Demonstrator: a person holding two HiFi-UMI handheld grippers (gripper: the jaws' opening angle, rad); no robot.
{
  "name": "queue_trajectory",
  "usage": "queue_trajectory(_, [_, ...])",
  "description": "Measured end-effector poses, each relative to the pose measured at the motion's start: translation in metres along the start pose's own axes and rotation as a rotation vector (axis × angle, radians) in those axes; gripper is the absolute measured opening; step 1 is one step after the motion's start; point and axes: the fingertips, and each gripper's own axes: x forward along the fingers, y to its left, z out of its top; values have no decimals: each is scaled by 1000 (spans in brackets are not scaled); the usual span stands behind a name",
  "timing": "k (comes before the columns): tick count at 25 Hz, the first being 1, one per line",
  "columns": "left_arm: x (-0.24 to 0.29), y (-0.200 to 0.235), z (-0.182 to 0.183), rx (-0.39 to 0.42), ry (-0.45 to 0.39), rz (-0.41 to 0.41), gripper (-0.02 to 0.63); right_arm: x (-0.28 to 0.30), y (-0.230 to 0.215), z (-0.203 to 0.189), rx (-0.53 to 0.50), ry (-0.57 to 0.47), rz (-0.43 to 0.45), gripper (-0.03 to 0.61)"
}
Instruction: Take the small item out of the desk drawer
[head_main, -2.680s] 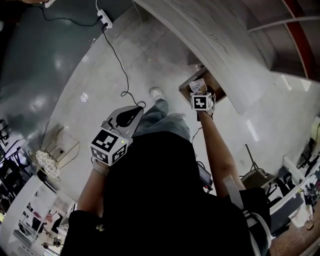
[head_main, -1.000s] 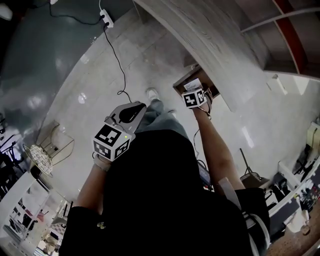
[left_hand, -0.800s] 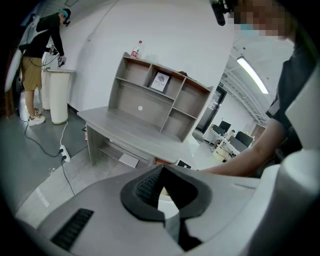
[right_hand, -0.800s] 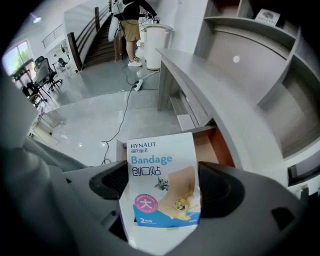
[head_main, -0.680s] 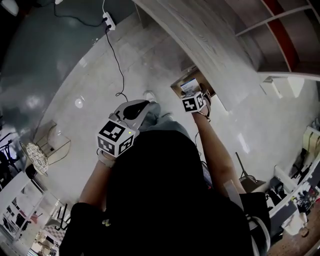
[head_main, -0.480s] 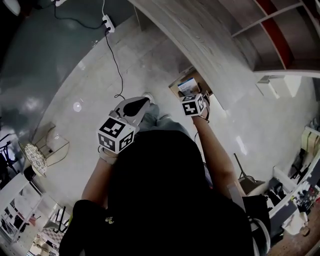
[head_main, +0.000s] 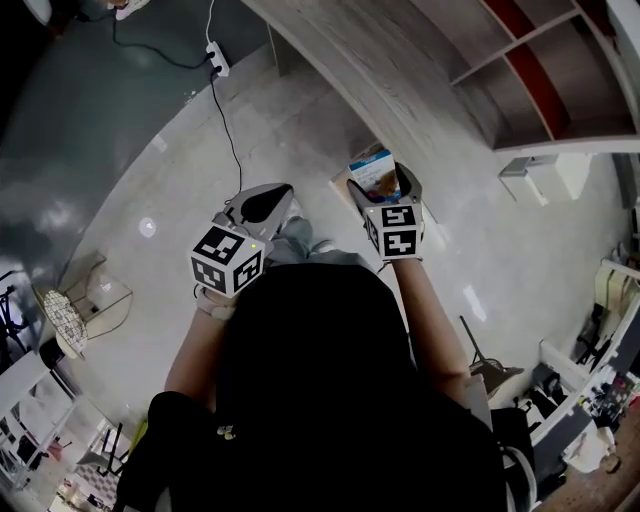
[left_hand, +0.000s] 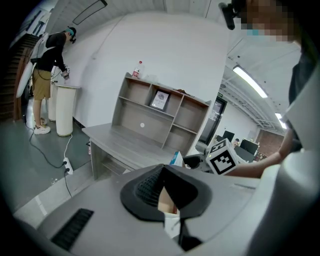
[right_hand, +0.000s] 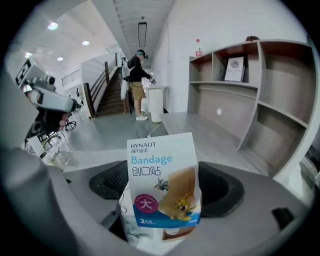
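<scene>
The bandage box (right_hand: 162, 182) is up in the air, gripped by the right gripper (head_main: 382, 190). Its dark fingers (right_hand: 111, 184) are spread just to the box's width and press on its two side edges. The box stands upright between them, and its printed face with "Bandage" and a cartoon cat and mouse looks back at the gripper. From the head view, the box (head_main: 374, 177) hangs close by the front edge of the grey desk (head_main: 400, 80). The left gripper (left_hand: 162, 187) is held apart at the person's left, over the floor. Its fingers (left_hand: 145, 187) are clenched tip to tip, with nothing between them.
</scene>
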Motion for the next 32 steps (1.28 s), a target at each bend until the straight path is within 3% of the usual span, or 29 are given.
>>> queue_trajectory(15, [-22, -1, 42, 44, -109, -7, 9, -101, 32, 119, -20, -352, 97, 422])
queue_trajectory(32, [-45, 11, 73, 34, -188, -19, 9, -149, 61, 176, -19, -535, 208, 422])
